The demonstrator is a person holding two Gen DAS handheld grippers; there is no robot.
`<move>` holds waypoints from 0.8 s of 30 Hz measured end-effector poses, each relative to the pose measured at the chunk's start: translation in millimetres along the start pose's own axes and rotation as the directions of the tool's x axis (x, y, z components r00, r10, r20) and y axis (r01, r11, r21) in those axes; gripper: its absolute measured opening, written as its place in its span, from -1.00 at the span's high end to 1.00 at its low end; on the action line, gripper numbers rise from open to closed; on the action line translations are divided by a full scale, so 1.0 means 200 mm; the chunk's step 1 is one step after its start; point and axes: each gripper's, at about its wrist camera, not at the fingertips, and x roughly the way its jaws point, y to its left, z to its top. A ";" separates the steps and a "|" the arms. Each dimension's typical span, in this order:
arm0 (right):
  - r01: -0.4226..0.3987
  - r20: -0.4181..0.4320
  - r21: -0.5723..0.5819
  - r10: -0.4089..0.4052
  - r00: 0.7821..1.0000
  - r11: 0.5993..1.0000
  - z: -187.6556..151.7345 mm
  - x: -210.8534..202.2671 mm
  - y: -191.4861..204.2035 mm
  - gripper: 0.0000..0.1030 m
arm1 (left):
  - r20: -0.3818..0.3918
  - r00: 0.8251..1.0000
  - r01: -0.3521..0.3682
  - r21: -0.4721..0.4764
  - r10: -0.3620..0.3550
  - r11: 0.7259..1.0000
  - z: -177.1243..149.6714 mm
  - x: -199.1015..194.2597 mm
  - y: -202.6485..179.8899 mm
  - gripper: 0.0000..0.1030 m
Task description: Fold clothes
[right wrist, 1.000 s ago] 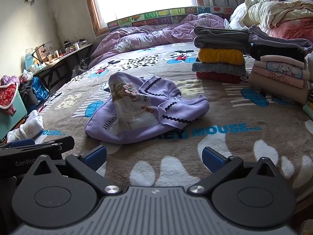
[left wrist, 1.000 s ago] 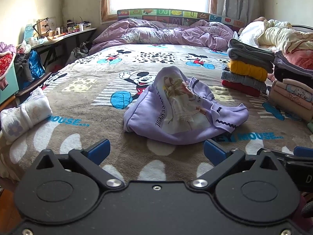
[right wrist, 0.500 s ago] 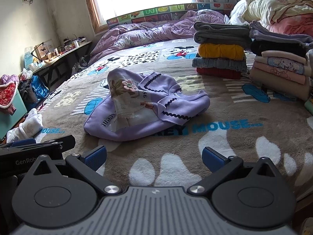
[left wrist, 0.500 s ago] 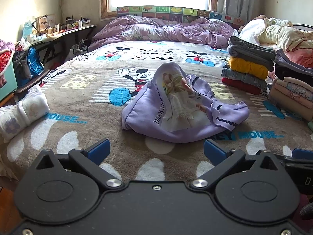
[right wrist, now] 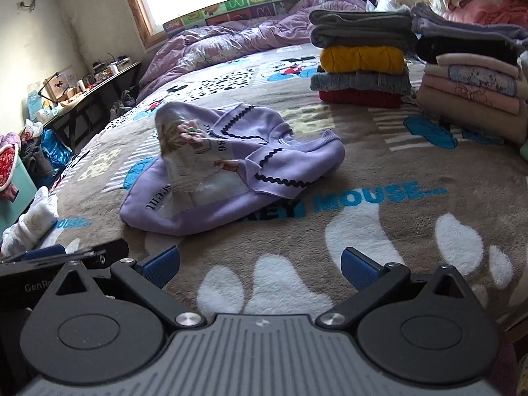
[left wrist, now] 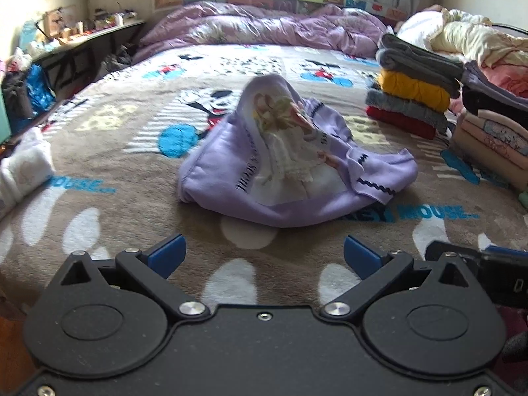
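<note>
A crumpled lilac sweatshirt point(left wrist: 290, 165) lies in a heap near the middle of the bed's cartoon-print blanket point(left wrist: 109, 151), printed front up and one part peaked upward. Its long axis appears to run crosswise to both tools, from a rounded hem end toward the white bundle point(left wrist: 23, 168) to a sleeve with black zigzag trim pointing toward the folded stacks point(right wrist: 363, 62).

From the left tool point(left wrist: 262, 254) the sweatshirt lies straight ahead and near. From the right tool point(right wrist: 259, 265) it lies ahead and off toward the left tool, so the right tool sits closer to the trimmed sleeve end and the left tool closer to the hem end. Neither seems clearly nearer overall.

Both tools are spread wide, blue pads apart, holding nothing and touching neither the sweatshirt nor the blanket. The likely next step is reaching forward to take opposite ends and spread the garment flat.
</note>
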 end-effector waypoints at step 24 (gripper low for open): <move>-0.271 0.060 0.364 0.268 0.962 0.891 0.33 0.53 -0.47 -1.00 | 0.009 0.992 0.124 0.212 -0.128 0.969 0.43 0.38 -0.09 -0.99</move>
